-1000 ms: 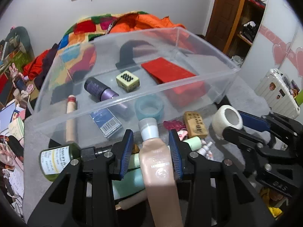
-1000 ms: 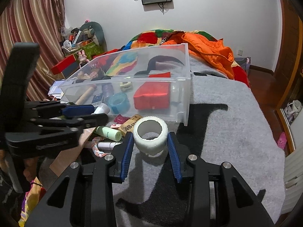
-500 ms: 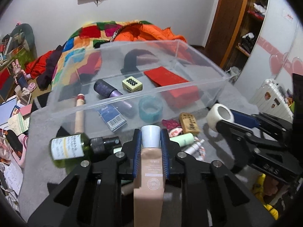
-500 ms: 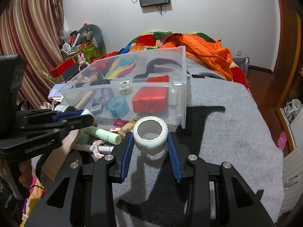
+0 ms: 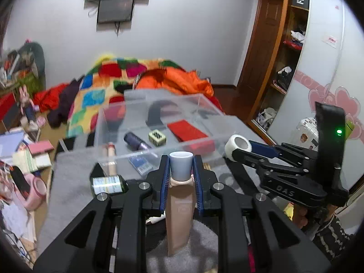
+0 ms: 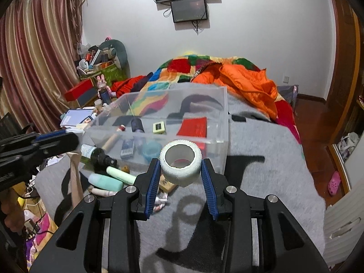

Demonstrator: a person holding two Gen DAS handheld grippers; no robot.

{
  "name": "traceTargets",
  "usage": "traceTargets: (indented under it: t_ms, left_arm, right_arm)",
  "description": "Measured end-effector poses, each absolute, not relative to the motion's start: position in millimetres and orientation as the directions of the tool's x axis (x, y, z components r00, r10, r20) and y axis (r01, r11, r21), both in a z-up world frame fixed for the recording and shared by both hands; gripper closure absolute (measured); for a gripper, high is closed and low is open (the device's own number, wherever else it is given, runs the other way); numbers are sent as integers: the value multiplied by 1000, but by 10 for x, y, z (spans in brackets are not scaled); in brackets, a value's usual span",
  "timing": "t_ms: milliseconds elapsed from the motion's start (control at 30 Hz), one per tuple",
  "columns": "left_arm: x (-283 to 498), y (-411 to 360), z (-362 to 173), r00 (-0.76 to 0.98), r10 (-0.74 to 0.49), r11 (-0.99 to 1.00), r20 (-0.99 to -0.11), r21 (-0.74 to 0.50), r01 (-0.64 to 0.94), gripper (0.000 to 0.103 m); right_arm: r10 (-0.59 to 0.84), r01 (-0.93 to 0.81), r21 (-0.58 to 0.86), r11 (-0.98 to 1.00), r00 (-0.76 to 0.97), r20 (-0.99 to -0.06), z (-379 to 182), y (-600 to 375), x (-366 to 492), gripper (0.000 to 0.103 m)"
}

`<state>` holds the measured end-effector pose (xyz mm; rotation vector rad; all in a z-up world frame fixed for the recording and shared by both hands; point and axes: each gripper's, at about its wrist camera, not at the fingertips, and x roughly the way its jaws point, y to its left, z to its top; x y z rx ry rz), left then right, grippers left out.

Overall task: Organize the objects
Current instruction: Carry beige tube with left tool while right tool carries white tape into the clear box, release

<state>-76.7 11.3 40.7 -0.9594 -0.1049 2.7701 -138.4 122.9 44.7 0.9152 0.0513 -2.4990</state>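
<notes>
My left gripper (image 5: 181, 177) is shut on a beige tube (image 5: 179, 218) with a pale blue cap (image 5: 180, 165), lifted off the grey blanket. My right gripper (image 6: 179, 177) is shut on a white tape roll (image 6: 180, 162), held above the blanket; the roll (image 5: 237, 146) also shows at the right of the left wrist view. Ahead of both stands a clear plastic bin (image 5: 200, 145), also (image 6: 224, 118). It holds a red packet (image 5: 187, 130), a cream dice-like block (image 5: 157, 136), a dark purple bottle (image 5: 134, 140) and several other items.
Loose items lie on the grey blanket (image 6: 261, 182) before the bin: a dark green bottle (image 5: 107, 184), mint tubes (image 6: 104, 180) and a small wooden block (image 6: 167, 185). A colourful quilt and orange duvet (image 6: 245, 84) lie behind. Clutter fills the floor at left.
My left gripper closed on the beige tube and raised it off the blanket, tilting upward. My right gripper rose slightly with the tape roll held.
</notes>
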Motion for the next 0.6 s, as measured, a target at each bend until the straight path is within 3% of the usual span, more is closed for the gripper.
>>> traceTargets:
  t_ms: [233,600]
  left_arm:
    - [-682,144,631,-806,189,-982,-561,-91,-167,83]
    - [-816,60,877,-835,202,-979,-511,-133,-155,83]
  right_arm:
    - [-434,455,120,-882,-688,-581,637,1189,-1371,70]
    - [-457,461,137,-877,-708,-538,847,1142,-1494,70]
